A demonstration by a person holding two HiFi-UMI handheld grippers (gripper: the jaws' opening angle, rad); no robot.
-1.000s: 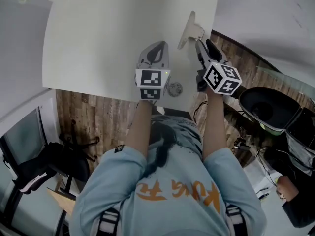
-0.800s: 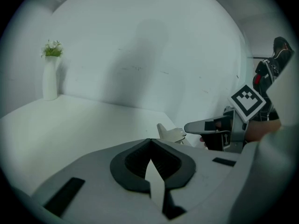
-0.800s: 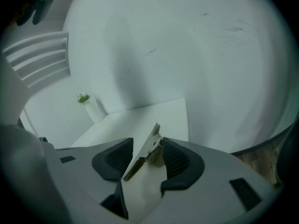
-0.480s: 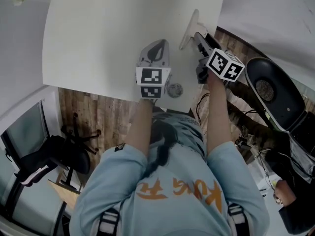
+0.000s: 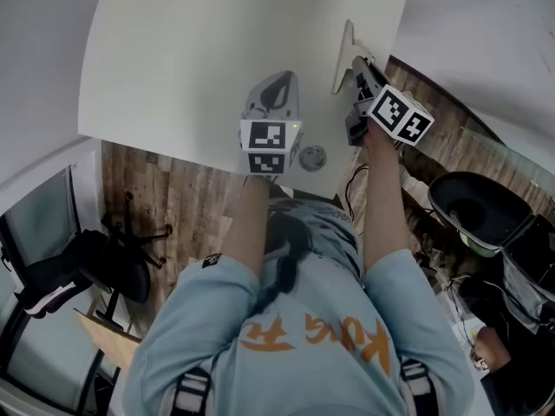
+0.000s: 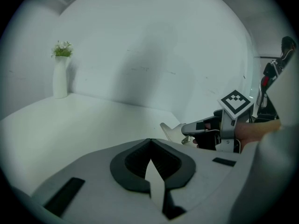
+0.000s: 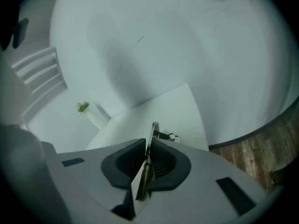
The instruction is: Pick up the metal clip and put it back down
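The metal clip [image 7: 153,129] is a thin steel plate with a wire loop; it stands edge-on between my right gripper's pads. My right gripper [image 7: 148,143] is closing, and its pads press on the clip's lower part. In the head view my right gripper [image 5: 349,48] reaches over the right side of the white table [image 5: 191,68], and the clip is hidden behind its fingers. My left gripper [image 5: 270,89] rests near the table's front edge. Its jaws [image 6: 150,142] are shut with nothing between them. In the left gripper view my right gripper [image 6: 172,131] is off to the right.
A small round grey object [image 5: 312,156] lies on the table by the front edge, between the two grippers. A white vase with flowers [image 6: 59,76] stands at the far left corner. A black chair [image 5: 481,211] is on the wooden floor to the right.
My right gripper has moved a little farther forward along the table's right edge. My left gripper has stayed where it was.
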